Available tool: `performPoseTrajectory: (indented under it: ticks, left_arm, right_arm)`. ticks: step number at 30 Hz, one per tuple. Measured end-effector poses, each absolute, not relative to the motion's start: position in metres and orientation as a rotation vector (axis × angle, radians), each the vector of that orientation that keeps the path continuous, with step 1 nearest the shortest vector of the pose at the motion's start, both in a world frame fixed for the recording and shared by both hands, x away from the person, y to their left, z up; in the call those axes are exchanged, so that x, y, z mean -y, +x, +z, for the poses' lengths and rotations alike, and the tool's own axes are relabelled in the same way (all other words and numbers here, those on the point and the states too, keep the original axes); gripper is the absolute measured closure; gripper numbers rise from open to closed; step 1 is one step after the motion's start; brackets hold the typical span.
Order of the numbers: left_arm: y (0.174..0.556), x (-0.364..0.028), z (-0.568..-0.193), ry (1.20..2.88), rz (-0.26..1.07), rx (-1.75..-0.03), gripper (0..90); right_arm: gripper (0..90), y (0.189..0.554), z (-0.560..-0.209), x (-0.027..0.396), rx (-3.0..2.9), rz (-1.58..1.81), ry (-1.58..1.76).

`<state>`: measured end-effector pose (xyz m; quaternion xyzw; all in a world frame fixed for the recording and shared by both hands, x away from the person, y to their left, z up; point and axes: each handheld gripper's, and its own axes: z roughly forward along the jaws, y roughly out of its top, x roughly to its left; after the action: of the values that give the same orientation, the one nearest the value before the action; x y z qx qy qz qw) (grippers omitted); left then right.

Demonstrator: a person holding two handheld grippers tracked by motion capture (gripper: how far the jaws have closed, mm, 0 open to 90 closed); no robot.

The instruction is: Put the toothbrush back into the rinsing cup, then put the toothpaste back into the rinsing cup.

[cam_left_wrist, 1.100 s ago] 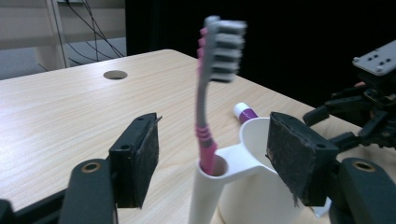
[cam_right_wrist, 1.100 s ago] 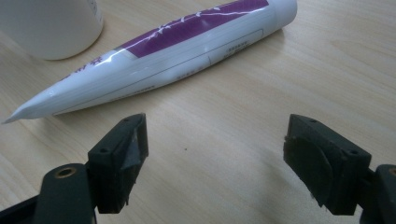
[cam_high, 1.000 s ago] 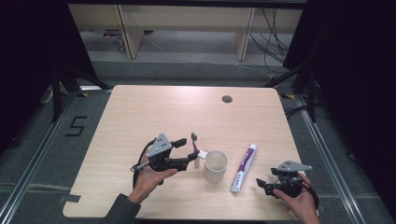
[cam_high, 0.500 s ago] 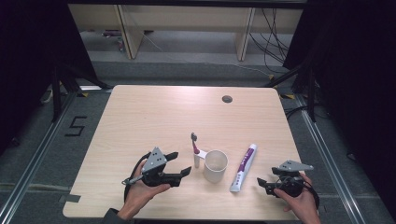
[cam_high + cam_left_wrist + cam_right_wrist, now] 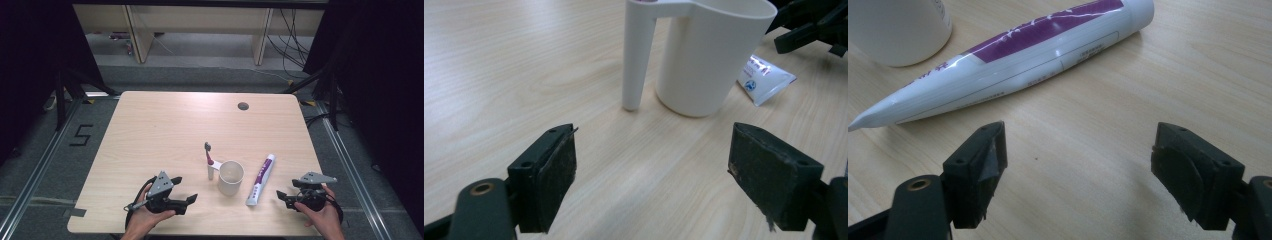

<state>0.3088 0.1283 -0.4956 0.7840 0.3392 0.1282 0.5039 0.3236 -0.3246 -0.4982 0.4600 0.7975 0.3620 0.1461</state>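
With the brush (image 5: 208, 155) standing in the cup (image 5: 230, 177) just ahead of the empty, just-opened left tongs (image 5: 186, 203), the open right tongs (image 5: 282, 196) should next reach the tube (image 5: 261, 179) lying ahead.

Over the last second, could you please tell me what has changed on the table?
The left claw let go of the toothbrush, now standing in the holder on the side of the white cup. Its jaws have just been opening, with nothing between them, and it drew back toward the near table edge. The right claw, the cup and the toothpaste tube stayed put.
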Motion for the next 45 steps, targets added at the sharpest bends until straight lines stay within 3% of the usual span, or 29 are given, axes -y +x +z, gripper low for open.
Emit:
performPoseTrajectory:
  ticks: [19, 29, 40, 45]
  left_arm:
    - [0.295, -0.145, -0.502, 1.941, 0.342, -0.885, 18.1]
    - [0.297, -0.145, -0.503, 1.954, 0.347, -0.88, 18.1]
    - [0.298, -0.147, -0.504, 1.963, 0.36, -0.898, 18.4]
    - [0.298, -0.146, -0.504, 1.954, 0.352, -0.902, 18.4]
  right_arm:
    - [26.5, 0.333, -0.488, 0.328, -2.242, 1.076, 1.285]
    - [44.7, 0.357, -0.47, 0.326, -2.204, 1.104, 1.23]
    - [80.9, 0.402, -0.468, 0.3, -2.305, 1.077, 1.101]
    - [85.2, 0.415, -0.471, 0.287, -2.327, 1.059, 1.085]
